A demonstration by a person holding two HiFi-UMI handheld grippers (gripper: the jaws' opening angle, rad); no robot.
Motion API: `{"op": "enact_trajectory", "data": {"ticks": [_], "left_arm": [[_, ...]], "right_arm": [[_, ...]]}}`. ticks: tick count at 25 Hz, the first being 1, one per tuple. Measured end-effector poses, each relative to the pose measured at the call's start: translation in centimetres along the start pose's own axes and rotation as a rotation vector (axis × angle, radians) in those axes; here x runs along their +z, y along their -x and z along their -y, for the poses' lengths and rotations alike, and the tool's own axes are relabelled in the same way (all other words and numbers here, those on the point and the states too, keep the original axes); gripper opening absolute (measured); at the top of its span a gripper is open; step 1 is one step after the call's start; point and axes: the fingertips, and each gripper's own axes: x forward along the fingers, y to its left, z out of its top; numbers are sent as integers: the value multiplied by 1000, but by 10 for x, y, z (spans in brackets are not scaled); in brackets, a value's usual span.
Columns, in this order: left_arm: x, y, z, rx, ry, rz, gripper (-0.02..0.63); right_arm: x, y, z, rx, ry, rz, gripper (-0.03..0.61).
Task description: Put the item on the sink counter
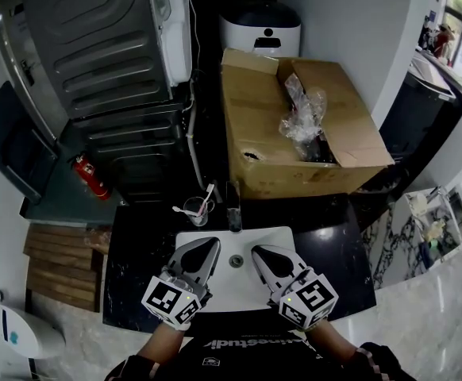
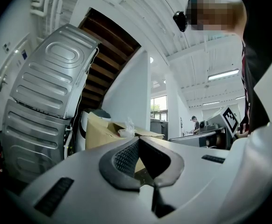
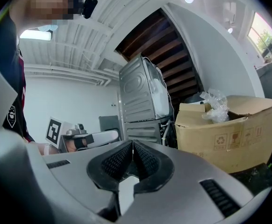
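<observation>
Both grippers hover side by side over the white sink basin (image 1: 215, 280) set in the black counter (image 1: 338, 260). My left gripper (image 1: 208, 245) is shut, its tips touching with nothing between them, as the left gripper view (image 2: 138, 140) confirms. My right gripper (image 1: 258, 252) is likewise shut and empty, as in the right gripper view (image 3: 132, 144). A clear glass cup with a toothbrush (image 1: 196, 209) stands on the counter just behind the basin, left of the faucet (image 1: 233, 217). Neither gripper touches it.
An open cardboard box (image 1: 279, 145) with crumpled plastic wrap (image 1: 302, 117) sits behind the counter. A grey washing machine (image 1: 104, 54) stands at the back left, with a red fire extinguisher (image 1: 92, 177) below it. A white bin (image 1: 260, 27) is at the far back.
</observation>
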Motion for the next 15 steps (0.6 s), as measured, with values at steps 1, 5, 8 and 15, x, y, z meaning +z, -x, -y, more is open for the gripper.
{"op": "enact_trajectory", "data": {"ticks": [1,5,8,15], "left_arm": [[0,0,0,-2,-2,0,15],[-1,0,0,-16,-8,2,15],[-1,1,0,-1,3,0,15],[-2,1,0,-7,2,-5,14]], "right_arm": [[0,0,0,0,1,0,39],[-1,0,0,-3,-3,0,40],[-1,1,-1,-1,0,-2,40],[0,0,-4,2,7,-8,40]]}}
